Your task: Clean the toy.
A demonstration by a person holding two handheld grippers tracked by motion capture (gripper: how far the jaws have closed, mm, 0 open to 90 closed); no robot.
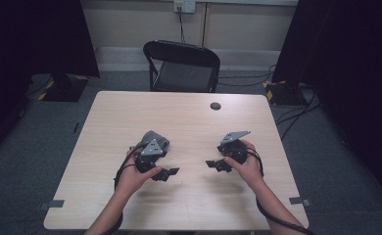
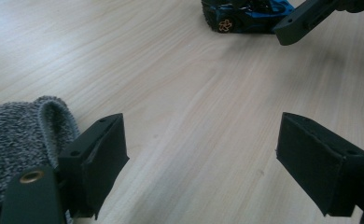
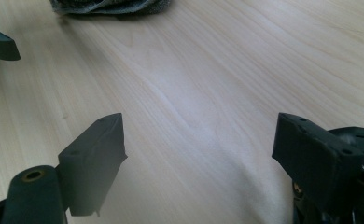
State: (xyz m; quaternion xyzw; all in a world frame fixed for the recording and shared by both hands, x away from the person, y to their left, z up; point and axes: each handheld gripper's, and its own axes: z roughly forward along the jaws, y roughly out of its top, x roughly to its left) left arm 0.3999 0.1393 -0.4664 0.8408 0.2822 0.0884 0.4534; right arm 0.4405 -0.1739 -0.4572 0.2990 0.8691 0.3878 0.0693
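Two things sit untouched on the table point(image 1: 189, 205): a grey knit cloth point(image 2: 17, 135) just beside the left gripper point(image 1: 169, 173), and a blue toy car point(image 2: 245, 16) by the right gripper point(image 1: 213, 165). Both grippers rest near the cloth's side of the table, jaws wide, holding nothing. No grasp has begun, I judge; everything is left to do.

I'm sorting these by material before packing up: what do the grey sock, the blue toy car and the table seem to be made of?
Sock: knitted yarn, likely wool or acrylic; flecked grey loops and a ribbed cuff.
Toy car: seemingly glossy painted plastic or metal, with dark treaded tyres, perhaps rubber.
Table: pale wood-look top, probably matt laminate; even printed-looking grain.
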